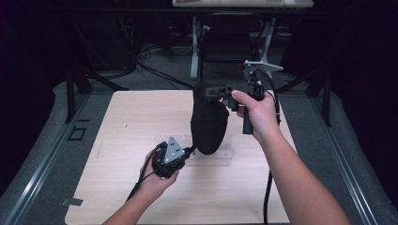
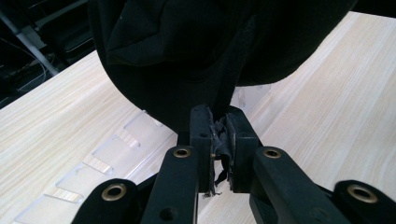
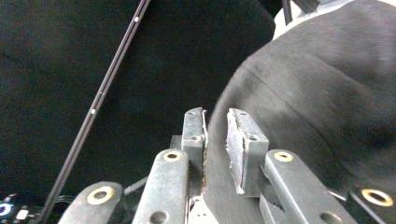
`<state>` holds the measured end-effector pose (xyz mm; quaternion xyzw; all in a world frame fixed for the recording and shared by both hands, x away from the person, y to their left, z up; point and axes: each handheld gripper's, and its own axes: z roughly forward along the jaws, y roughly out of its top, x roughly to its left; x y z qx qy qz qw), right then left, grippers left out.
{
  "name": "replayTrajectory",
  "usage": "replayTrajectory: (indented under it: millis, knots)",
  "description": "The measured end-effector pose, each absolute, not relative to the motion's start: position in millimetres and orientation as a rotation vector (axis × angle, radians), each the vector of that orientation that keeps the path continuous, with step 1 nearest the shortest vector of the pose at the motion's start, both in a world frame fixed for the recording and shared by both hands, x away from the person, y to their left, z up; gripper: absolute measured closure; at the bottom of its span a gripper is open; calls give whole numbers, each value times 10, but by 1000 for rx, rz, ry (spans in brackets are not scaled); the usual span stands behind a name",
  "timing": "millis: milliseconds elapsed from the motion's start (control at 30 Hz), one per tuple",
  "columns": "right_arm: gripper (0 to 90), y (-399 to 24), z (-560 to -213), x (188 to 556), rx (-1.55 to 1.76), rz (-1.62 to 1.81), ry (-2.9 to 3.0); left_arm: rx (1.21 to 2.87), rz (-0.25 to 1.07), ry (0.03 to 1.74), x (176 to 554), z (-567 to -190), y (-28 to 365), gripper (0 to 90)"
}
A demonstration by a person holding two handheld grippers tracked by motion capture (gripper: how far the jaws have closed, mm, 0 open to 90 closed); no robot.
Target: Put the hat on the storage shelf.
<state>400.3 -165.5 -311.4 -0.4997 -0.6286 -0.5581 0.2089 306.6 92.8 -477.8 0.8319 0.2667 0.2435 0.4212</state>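
High view: I see a black soft fabric garment (image 1: 209,123) hanging above the pale wooden bench (image 1: 141,117), its lower end just over a clear slotted acrylic tray (image 1: 228,154). The right claw (image 1: 213,92) sits at the garment's top, the left claw (image 1: 191,151) at its bottom edge.

Left gripper view: left claw (image 2: 219,140) is clamped tight on a fold of the garment (image 2: 187,56).

Right gripper view: right claw (image 3: 215,135) stands narrowly parted, the garment's cloth (image 3: 317,93) running between the jaws; whether the pads press on it I cannot tell.
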Motion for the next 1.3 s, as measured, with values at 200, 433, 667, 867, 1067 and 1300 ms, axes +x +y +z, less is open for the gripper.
replayTrajectory:
  millis: [200, 433, 667, 867, 1067, 1300]
  knots:
    - [744, -1755, -3113, 3885, -1408, -1565, -1804, 2091, 625, 664, 3066, -4778, 967, 850]
    - [741, -1880, -3203, 3852, -1459, -1552, -1831, 2087, 619, 685, 3071, -4810, 1041, 853]
    - [740, -2002, -3247, 3833, -1479, -1553, -1807, 2111, 608, 702, 3071, -4888, 1110, 852]
    - [740, -2062, -3276, 3820, -1498, -1553, -1800, 2129, 601, 735, 3097, -4964, 1163, 842]
    - [738, -2093, -3291, 3816, -1504, -1550, -1795, 2126, 578, 769, 3105, -5079, 1240, 831]
    - [718, -2107, -3312, 3810, -1521, -1552, -1793, 2123, 573, 767, 3070, -5146, 1268, 828]
